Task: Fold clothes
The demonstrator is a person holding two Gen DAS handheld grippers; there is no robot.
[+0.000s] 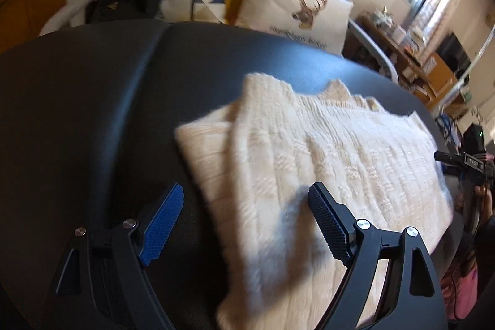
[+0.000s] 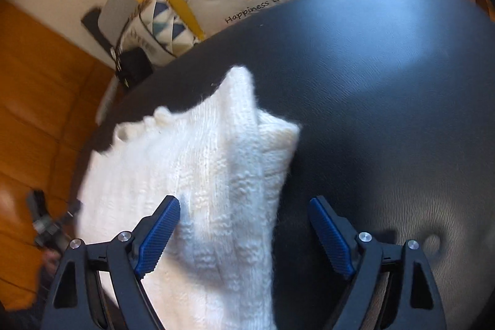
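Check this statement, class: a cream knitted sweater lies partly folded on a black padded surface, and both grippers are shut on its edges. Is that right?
Not quite. The cream knitted sweater does lie partly folded on the black padded surface, but both grippers are open and grip nothing. The left wrist view shows the left gripper spread wide above the sweater; the right wrist view shows the right gripper likewise.

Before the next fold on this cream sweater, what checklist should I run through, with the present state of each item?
1. Left claw open, nothing clamped: ok.
2. Right claw open, nothing clamped: ok.
3. Cream knit sweater lying on the black padded surface, not hanging off the far edge: ok.
4. Sweater already folded at least once, a layer lying over another: ok.
5. Each claw straddling one side edge of the sweater: ok.
6. Near hem position: cannot tell, it is hidden below the claws.
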